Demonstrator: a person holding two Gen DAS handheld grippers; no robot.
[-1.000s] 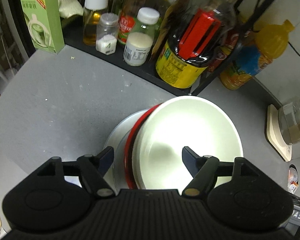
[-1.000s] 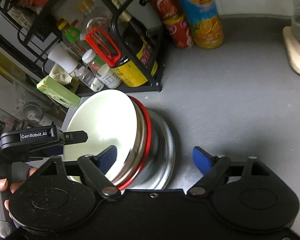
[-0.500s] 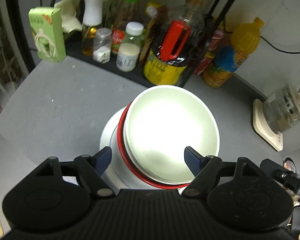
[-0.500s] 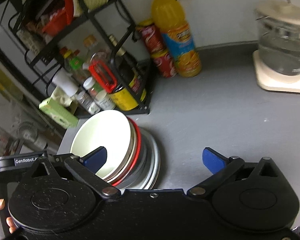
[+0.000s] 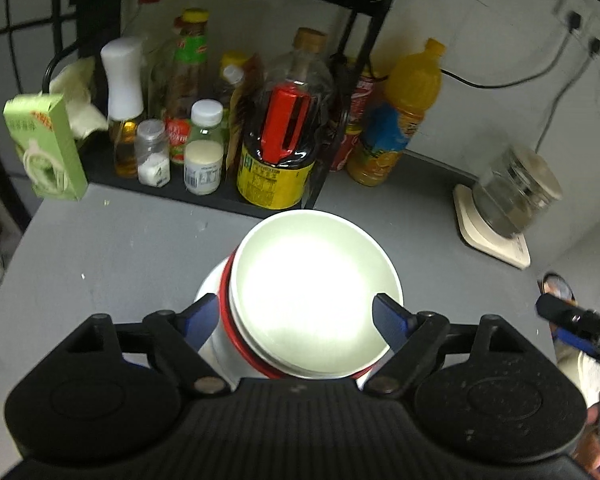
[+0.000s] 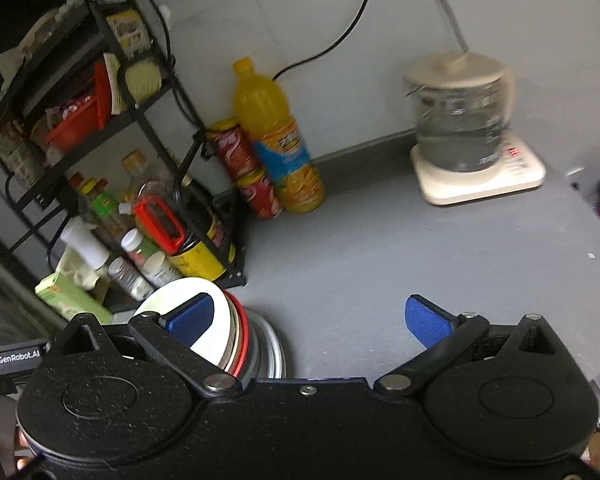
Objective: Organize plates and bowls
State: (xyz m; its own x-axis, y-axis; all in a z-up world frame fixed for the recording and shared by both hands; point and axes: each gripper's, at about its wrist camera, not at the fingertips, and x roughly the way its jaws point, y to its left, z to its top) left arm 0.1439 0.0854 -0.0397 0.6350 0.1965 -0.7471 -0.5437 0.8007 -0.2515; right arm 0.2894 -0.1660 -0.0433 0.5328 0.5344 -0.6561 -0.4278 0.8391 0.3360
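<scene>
A white bowl (image 5: pixel 312 292) tops a stack on the grey counter, nested in a red-rimmed bowl (image 5: pixel 240 350) that rests on a metal plate (image 5: pixel 210 280). My left gripper (image 5: pixel 296 320) hovers over the near side of the stack. Its jaws are opening, the stack lies below and between them, and the pads touch nothing. In the right wrist view the white bowl (image 6: pixel 220 320), the red rim (image 6: pixel 242 340) and the metal plate (image 6: pixel 266 344) sit at lower left. My right gripper (image 6: pixel 308 316) stands wide open over bare counter beside them, holding nothing.
A black rack with sauce bottles (image 5: pixel 276 148) stands just behind the stack, with a green carton (image 5: pixel 44 148) at its left. An orange juice bottle (image 5: pixel 396 120) and red cans stand by the wall. A glass kettle (image 6: pixel 464 120) sits at the far right.
Both grippers have drawn back and up from the stack, so more of the counter and rack shows. The right jaws have spread wider and the left jaws have widened a little.
</scene>
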